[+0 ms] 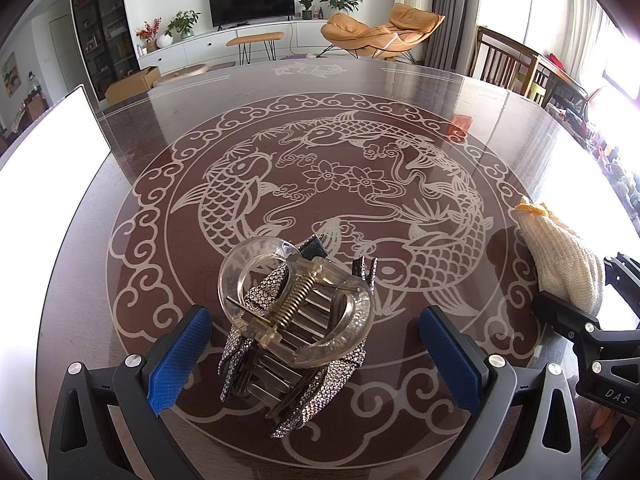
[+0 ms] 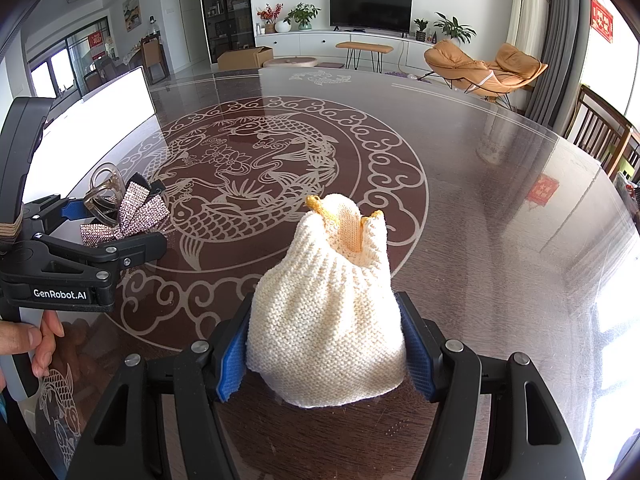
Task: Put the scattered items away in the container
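Straddling stacked clear-plastic and rhinestone hair claws, wide-spread left gripper; right gripper clamping knitted cream pouch.

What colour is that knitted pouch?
Cream knitted pouch with yellow-orange trim, clearest in the right wrist view.

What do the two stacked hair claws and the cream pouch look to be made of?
Clear horseshoe-shaped hair claw: glossy transparent plastic, probably acrylic, with a coiled brass-coloured metal spring. Rhinestone-covered hair claw beneath it: smoky translucent teeth, sparkling stone facing. Cream knitted pouch: soft matte yarn with visible stitches and yellow trim.
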